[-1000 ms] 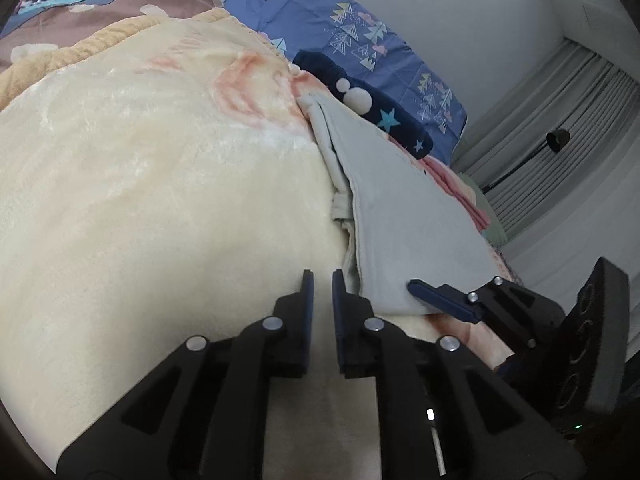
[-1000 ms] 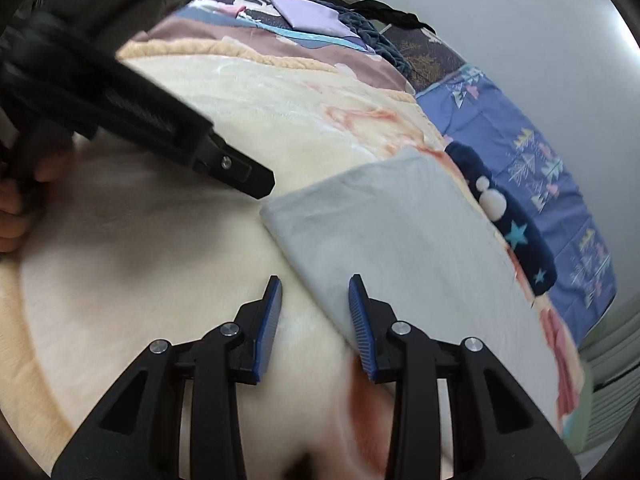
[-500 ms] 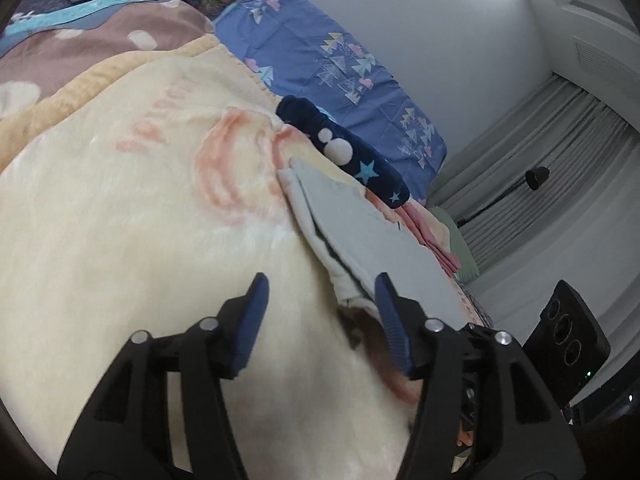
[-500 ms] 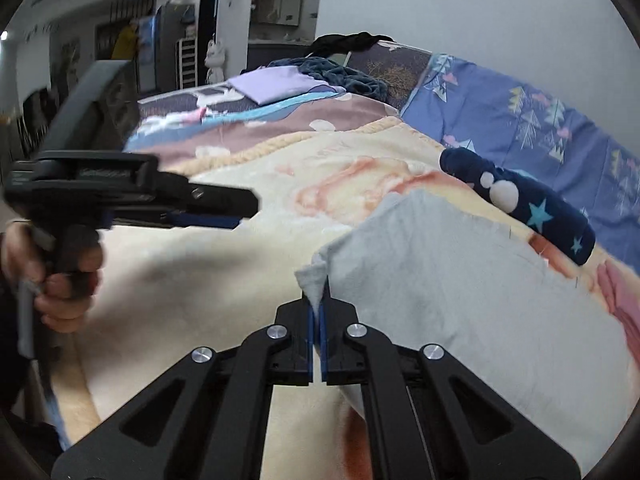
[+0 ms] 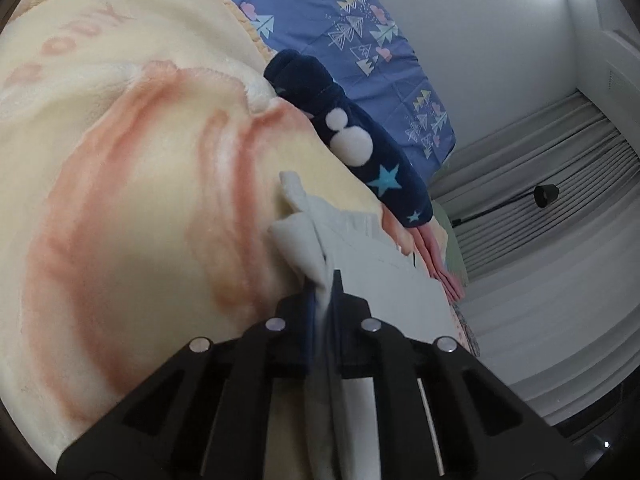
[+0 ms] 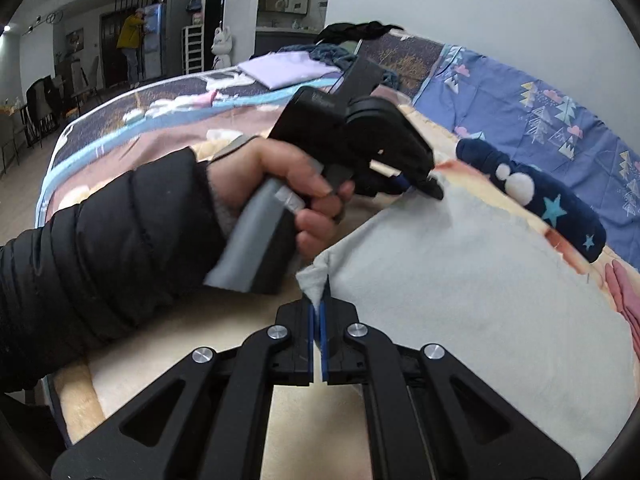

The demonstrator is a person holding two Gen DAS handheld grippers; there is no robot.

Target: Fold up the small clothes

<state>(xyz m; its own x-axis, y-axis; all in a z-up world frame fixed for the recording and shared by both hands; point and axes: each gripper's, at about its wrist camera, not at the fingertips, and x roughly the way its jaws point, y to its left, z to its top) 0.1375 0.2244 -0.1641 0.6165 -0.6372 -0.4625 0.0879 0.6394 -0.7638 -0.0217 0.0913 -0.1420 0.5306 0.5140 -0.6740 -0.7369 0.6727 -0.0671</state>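
Observation:
A pale grey cloth [image 5: 384,280] lies on a cream and peach blanket [image 5: 120,160]. In the left wrist view my left gripper [image 5: 324,280] has its jaws closing tight on the cloth's bunched far corner, with fabric pinched between the pads. From the right wrist view, the grey cloth [image 6: 460,280] spreads to the right, and my right gripper [image 6: 319,284] is shut on its near corner, which sticks up between the fingertips. The left gripper [image 6: 424,188] shows there too, held by a hand [image 6: 280,176] at the cloth's far edge.
A navy garment with stars and white pompoms [image 5: 360,148] lies just beyond the cloth, against a blue patterned pillow [image 5: 340,20]. A pink item [image 6: 624,296] sits at the cloth's right. A folded lilac cloth [image 6: 284,70] rests far back. A black sleeve [image 6: 100,240] crosses the left.
My left gripper opened, swept across to the cloth's far corner and closed on it. My right gripper closed on the near corner and lifted it slightly.

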